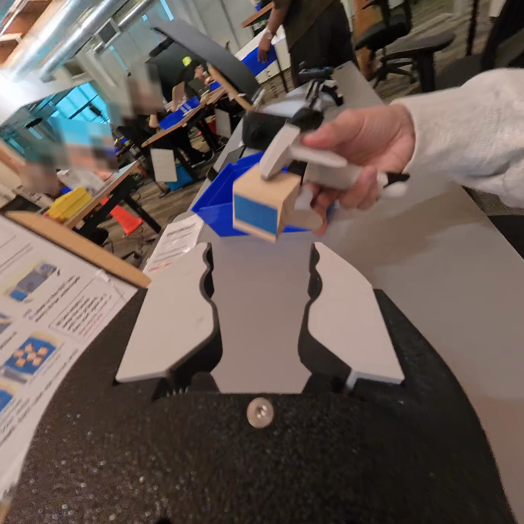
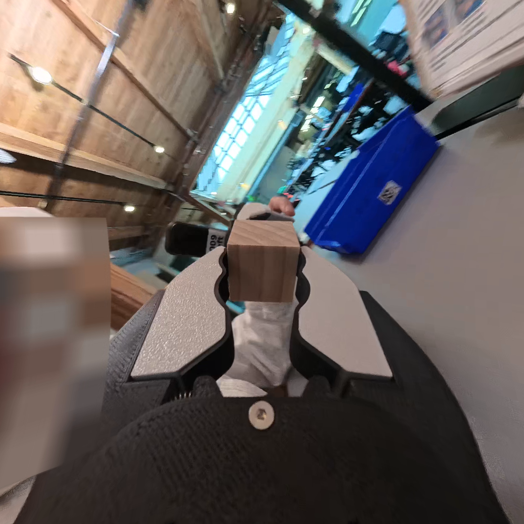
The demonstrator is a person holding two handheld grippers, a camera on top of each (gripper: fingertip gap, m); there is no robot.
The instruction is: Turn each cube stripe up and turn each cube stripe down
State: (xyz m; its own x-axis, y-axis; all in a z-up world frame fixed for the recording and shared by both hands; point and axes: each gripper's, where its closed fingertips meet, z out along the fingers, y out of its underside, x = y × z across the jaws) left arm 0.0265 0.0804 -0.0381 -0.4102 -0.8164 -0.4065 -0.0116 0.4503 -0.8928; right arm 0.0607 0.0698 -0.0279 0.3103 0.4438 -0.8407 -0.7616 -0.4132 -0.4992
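My right gripper (image 2: 262,255) is shut on a wooden cube (image 2: 263,269) and holds it in the air, rolled onto its side; only plain wood faces show there. In the left wrist view the same right gripper (image 1: 286,195) holds the cube (image 1: 263,204) above the grey table (image 1: 397,269), with the cube's blue stripe (image 1: 253,217) facing my left gripper. My left gripper (image 1: 261,249) is open and empty, just below and in front of the cube. The left gripper also shows beyond the cube in the right wrist view (image 2: 265,214).
A blue bin (image 1: 218,204) stands on the table behind the cube; it also shows in the right wrist view (image 2: 368,187). An instruction sheet (image 1: 42,326) lies at the left, a smaller paper (image 1: 175,243) near the bin. A person's hand and white sleeve (image 1: 453,136) hold the right gripper.
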